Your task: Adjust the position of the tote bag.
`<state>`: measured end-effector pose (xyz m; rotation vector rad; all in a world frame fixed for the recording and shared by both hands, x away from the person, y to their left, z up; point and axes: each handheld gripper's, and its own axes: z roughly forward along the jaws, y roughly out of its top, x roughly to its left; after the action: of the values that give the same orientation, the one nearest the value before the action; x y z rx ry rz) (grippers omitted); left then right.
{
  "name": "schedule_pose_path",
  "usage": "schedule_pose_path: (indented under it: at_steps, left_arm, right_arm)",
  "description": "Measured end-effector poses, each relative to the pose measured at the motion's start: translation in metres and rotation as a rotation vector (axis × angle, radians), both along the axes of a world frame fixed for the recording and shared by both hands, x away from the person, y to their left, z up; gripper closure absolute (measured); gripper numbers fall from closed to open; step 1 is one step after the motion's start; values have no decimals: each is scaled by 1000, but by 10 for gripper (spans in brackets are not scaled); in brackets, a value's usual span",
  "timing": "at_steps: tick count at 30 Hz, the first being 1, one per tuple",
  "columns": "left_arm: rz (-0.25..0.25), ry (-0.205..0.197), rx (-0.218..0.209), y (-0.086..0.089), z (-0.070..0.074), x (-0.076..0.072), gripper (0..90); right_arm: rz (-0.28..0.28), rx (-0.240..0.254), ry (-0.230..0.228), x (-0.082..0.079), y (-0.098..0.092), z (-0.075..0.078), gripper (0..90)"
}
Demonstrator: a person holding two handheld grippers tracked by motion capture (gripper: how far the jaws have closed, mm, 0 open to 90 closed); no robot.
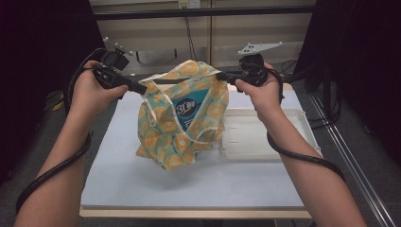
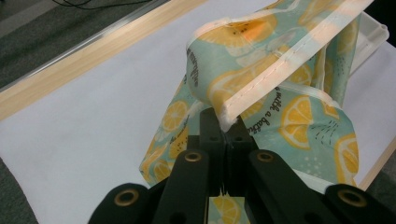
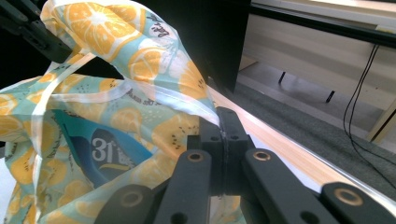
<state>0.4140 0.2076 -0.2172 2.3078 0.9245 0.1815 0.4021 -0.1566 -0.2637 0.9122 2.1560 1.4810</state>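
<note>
Lemon-print tote bag (image 1: 182,118) hangs above the table (image 1: 118,179), left of the white tray (image 1: 265,137), left gripper (image 1: 142,89) and right gripper (image 1: 220,75) pinching opposite rim hems, likely spreading its mouth.

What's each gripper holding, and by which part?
Both hold the lemon-print bag: left gripper pinches its white-trimmed rim on one side, right gripper the opposite rim.

Bright even overhead light on table (image 1: 142,189), dark surroundings, soft shadows, slight blur throughout
</note>
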Motion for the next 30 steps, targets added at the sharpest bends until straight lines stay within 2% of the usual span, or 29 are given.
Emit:
schedule_pose_path:
  at_steps: [4,9,12,14,17,19,21,24,28,29,30]
  left_arm:
    - [6,16,3,0,-7,2,889]
    - [-20,34,21,-1,-18,4,888]
    - [-3,45,10,-3,-23,4,888]
    - [-11,48,15,-4,-25,4,878]
    - [-7,23,1,-6,-25,3,776]
    - [-2,24,-31,-7,-24,2,722]
    - [2,-16,-46,-8,-20,1,606]
    - [12,-36,-74,-12,-15,-2,506]
    - [-19,-67,-74,-22,-6,-11,423]
    - [-25,-76,-88,-26,-5,-13,409]
    - [-44,-81,-75,-29,-4,-16,411]
  right_arm:
    - [-4,-7,20,6,1,-9,900]
    - [-2,-25,48,10,2,-27,900]
    - [-3,-34,68,12,2,-36,900]
    - [0,-46,76,11,2,-40,900]
    - [0,-59,75,9,1,-43,900]
    - [1,-53,74,7,0,-43,900]
    - [1,-59,71,5,-2,-41,900]
    - [4,-62,66,2,-3,-38,900]
    - [1,-72,61,0,-2,-37,900]
    - [0,-74,60,0,-2,-38,900]
    - [-1,-74,60,-1,-2,-38,900]
